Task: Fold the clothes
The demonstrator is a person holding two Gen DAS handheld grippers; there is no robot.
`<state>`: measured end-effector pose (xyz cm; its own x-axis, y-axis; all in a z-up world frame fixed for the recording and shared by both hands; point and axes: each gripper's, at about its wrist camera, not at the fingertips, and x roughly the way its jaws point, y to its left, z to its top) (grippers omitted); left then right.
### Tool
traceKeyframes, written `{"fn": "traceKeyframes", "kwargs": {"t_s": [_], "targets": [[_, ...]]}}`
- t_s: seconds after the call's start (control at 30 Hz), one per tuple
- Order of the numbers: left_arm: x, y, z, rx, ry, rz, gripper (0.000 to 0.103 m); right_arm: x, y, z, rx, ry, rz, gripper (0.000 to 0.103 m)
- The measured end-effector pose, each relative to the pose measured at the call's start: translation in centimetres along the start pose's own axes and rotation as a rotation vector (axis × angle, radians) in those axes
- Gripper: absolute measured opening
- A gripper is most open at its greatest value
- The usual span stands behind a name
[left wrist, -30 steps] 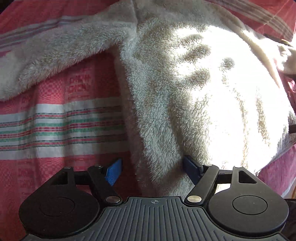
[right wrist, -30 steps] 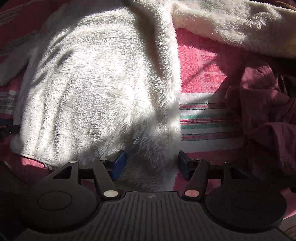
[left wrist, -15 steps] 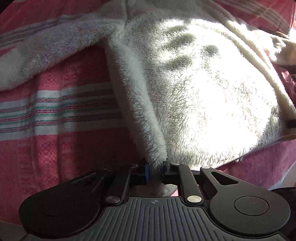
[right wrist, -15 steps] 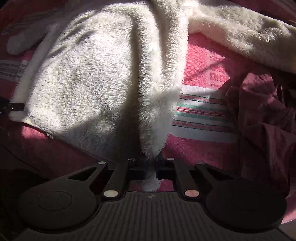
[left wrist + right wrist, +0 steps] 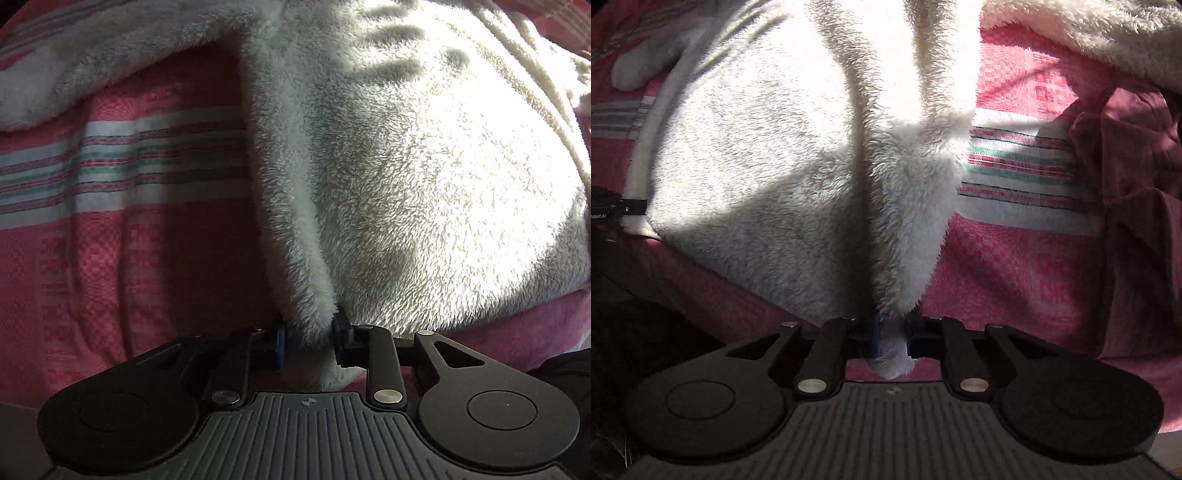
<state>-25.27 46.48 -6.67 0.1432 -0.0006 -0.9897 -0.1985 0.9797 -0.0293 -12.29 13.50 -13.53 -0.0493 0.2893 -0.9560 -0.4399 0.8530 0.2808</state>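
Hard sunlight blows out the far pile of the white fleece garment (image 5: 424,166) in both views, nearly to glare; the near grippers and the pink striped cloth (image 5: 122,177) sit in deep shadow; fisheye curvature bends the edges; focus stays fairly sharp.

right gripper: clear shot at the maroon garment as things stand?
Probably not yet. The right gripper has a corner of the white fleece garment between its pads, so it is occupied. The maroon garment lies beside it on the pink striped cloth, uncovered; nothing else blocks the way.
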Motion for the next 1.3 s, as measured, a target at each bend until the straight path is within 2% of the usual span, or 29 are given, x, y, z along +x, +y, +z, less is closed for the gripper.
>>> {"fn": "traceKeyframes", "kwargs": {"t_s": [0.1,0.2,0.33,0.5,0.6,0.73,0.87,0.9,0.97,1.17,1.23,1.27,1.3], "targets": [[-2.4,1.1,-0.1,0.003,-0.056,0.027,0.070,-2.0,-0.9,0.3,0.012,-0.043,-0.011,0.041],[-4.1,2.9,1.2,-0.041,-0.125,0.063,0.081,-4.0,-2.9,0.6,0.072,-0.112,-0.050,0.045],[-3.9,6.8,4.4,-0.190,-0.176,0.083,0.082,-4.7,-5.2,1.7,0.208,-0.190,-0.099,0.045],[-1.8,12.4,9.8,-0.336,-0.221,0.084,0.085,-5.0,-4.0,2.6,0.222,-0.214,-0.140,0.048],[-0.5,16.0,11.9,-0.437,-0.243,0.071,0.090,-4.2,-0.8,4.9,0.187,-0.243,-0.152,0.050],[1.2,21.6,13.7,-0.614,-0.237,-0.021,0.091,-3.7,3.1,8.1,0.108,-0.275,-0.170,0.055],[1.8,24.9,13.9,-0.720,-0.235,-0.024,0.091,-2.8,7.3,11.4,-0.002,-0.285,-0.187,0.060],[1.9,25.5,13.7,-0.740,-0.240,-0.043,0.091,-2.4,8.3,12.1,-0.030,-0.289,-0.191,0.065],[2.1,26.5,13.4,-0.778,-0.248,-0.087,0.092,-1.8,9.8,13.4,-0.077,-0.300,-0.198,0.069],[1.9,26.2,15.0,-0.858,-0.326,-0.088,0.095,0.2,12.8,16.3,-0.145,-0.306,-0.212,0.069],[2.3,25.4,15.9,-0.856,-0.337,-0.062,0.085,0.4,13.7,16.9,-0.173,-0.310,-0.221,0.069],[2.4,24.9,16.3,-0.849,-0.342,-0.028,0.066,0.4,14.2,17.2,-0.186,-0.312,-0.225,0.069],[2.5,24.4,16.6,-0.842,-0.346,0.006,0.023,0.4,14.2,17.3,-0.198,-0.314,-0.231,0.069]]}}
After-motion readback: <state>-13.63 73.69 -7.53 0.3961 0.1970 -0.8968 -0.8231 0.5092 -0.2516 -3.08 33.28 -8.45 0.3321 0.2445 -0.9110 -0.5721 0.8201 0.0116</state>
